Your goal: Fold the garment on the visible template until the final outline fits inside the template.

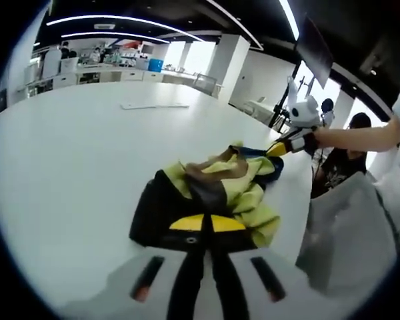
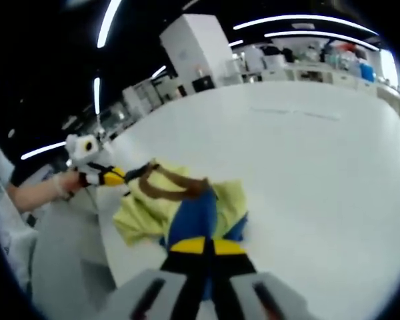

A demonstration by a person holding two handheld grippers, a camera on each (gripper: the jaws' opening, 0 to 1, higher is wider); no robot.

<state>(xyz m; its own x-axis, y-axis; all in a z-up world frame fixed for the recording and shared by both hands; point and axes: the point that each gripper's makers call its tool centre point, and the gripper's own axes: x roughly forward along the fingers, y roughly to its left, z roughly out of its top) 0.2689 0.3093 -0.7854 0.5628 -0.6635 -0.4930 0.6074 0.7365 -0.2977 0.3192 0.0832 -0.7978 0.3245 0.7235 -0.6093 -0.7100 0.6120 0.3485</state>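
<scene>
The yellow, black and blue garment is lying bunched near the white surface's edge, stretching between both hand-held grippers. The left hand-held gripper is clenching its dark end; the right hand-held gripper is clenching its blue end. A person is standing just beyond the edge.

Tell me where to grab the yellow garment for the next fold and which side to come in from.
Judging by its pose, take the garment at its outer hems, not the bunched middle. It lies crumpled on the white table, each gripper already shut on an opposite edge: the left gripper on the dark edge, the right gripper on the blue edge. Come in low from the ends, along the tabletop.
</scene>
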